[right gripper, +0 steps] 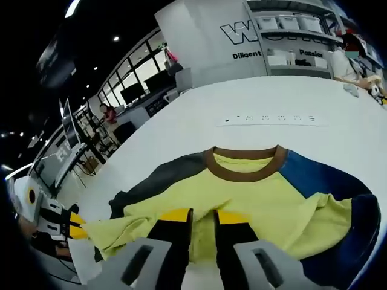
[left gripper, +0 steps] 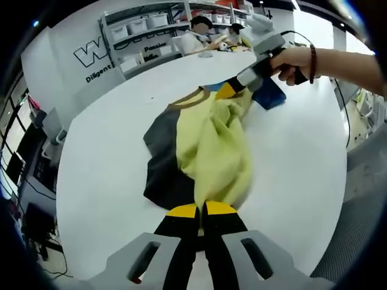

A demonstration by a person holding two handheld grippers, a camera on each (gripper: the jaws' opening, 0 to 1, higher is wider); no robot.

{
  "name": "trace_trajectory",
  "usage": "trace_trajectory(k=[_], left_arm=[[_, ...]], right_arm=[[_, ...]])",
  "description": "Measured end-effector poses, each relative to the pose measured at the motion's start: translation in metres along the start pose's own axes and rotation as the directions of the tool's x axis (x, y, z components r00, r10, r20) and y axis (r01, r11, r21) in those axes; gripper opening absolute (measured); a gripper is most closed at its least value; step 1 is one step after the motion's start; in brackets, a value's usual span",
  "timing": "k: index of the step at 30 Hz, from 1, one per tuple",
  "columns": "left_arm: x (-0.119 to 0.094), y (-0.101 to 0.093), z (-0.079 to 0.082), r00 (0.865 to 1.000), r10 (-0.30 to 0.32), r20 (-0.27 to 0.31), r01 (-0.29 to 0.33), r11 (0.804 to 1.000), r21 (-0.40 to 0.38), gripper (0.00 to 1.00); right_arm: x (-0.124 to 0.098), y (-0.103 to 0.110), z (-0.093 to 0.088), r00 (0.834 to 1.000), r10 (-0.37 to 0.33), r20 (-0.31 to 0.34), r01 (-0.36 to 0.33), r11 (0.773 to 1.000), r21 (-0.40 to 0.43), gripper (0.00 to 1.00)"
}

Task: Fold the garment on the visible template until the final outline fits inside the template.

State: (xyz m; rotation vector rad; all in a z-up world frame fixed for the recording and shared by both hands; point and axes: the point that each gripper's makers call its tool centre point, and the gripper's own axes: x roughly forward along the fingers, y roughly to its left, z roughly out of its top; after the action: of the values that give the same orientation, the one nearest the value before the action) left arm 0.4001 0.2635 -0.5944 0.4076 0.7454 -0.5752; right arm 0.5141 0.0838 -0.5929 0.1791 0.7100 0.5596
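The yellow-bodied shirt (left gripper: 208, 145) is lying bunched on the white tabletop (left gripper: 290, 175), and you are working mid-fold, each claw pinching its hem edge: the left claw (left gripper: 201, 210) and the right claw (right gripper: 200, 215) both look nearly closed on yellow cloth. No template outline is visible, possibly hidden underneath, so your next move calls for carrying the hem toward the brown collar (right gripper: 245, 164) evenly.

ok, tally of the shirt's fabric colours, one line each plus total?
On the shirt:
Yellow-green body panel: 1
Brown collar: 1
Dark grey sleeve: 1
Blue sleeve: 1
Total: 4 colours
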Motion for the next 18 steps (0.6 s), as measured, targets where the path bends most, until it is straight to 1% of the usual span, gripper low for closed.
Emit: trace_trajectory(k=[1, 3, 6, 7, 8, 9, 11, 12, 13, 14, 16, 18], left_arm=[[0.000, 0.001, 0.000, 1.000, -0.002, 0.003, 0.002, 1.000, -0.021, 0.03], [0.000, 0.003, 0.000, 1.000, -0.002, 0.009, 0.002, 0.999, -0.041, 0.03], [-0.001, 0.005, 0.001, 1.000, 0.011, 0.013, -0.010, 0.999, -0.031, 0.03], [-0.001, 0.006, 0.001, 1.000, 0.021, 0.013, -0.021, 1.000, -0.023, 0.03], [-0.002, 0.007, 0.001, 1.000, 0.023, 0.013, -0.023, 0.999, -0.022, 0.03], [-0.002, 0.006, 0.001, 1.000, 0.024, 0.013, -0.023, 0.999, -0.024, 0.03], [-0.002, 0.005, 0.001, 1.000, 0.024, 0.012, -0.024, 0.999, -0.029, 0.03], [-0.003, 0.005, 0.001, 1.000, 0.026, 0.012, -0.025, 0.999, -0.029, 0.03], [-0.003, 0.005, 0.001, 1.000, 0.026, 0.011, -0.026, 0.999, -0.029, 0.03], [-0.003, 0.004, 0.001, 1.000, 0.028, 0.011, -0.028, 0.999, -0.029, 0.03], [-0.004, 0.004, 0.002, 0.999, 0.030, 0.012, -0.030, 0.999, -0.029, 0.03], [-0.005, 0.005, 0.003, 0.999, 0.035, 0.015, -0.034, 0.999, -0.034, 0.03]], right_arm=[[-0.003, 0.003, 0.001, 1.000, 0.016, 0.012, -0.016, 1.000, 0.003, 0.18], [-0.012, 0.007, 0.001, 0.999, 0.039, 0.025, -0.039, 0.999, -0.015, 0.21], [-0.022, 0.009, -0.001, 0.997, 0.053, 0.055, -0.050, 0.998, -0.043, 0.19], [-0.025, 0.011, -0.005, 0.996, 0.066, 0.057, -0.063, 0.997, -0.044, 0.20], [-0.027, 0.013, -0.008, 0.995, 0.076, 0.061, -0.073, 0.996, -0.057, 0.20], [-0.029, 0.017, -0.011, 0.993, 0.092, 0.072, -0.086, 0.993, -0.086, 0.21], [-0.031, 0.022, -0.015, 0.991, 0.115, 0.070, -0.107, 0.988, -0.111, 0.22], [-0.032, 0.030, -0.022, 0.987, 0.147, 0.062, -0.139, 0.982, -0.127, 0.23], [-0.032, 0.032, -0.024, 0.986, 0.154, 0.057, -0.145, 0.980, -0.137, 0.24], [-0.031, 0.035, -0.028, 0.985, 0.162, 0.050, -0.152, 0.975, -0.164, 0.25], [-0.030, 0.038, -0.035, 0.987, 0.161, 0.025, -0.153, 0.967, -0.204, 0.26], [-0.027, 0.036, -0.039, 0.990, 0.143, 0.010, -0.138, 0.965, -0.225, 0.24]])
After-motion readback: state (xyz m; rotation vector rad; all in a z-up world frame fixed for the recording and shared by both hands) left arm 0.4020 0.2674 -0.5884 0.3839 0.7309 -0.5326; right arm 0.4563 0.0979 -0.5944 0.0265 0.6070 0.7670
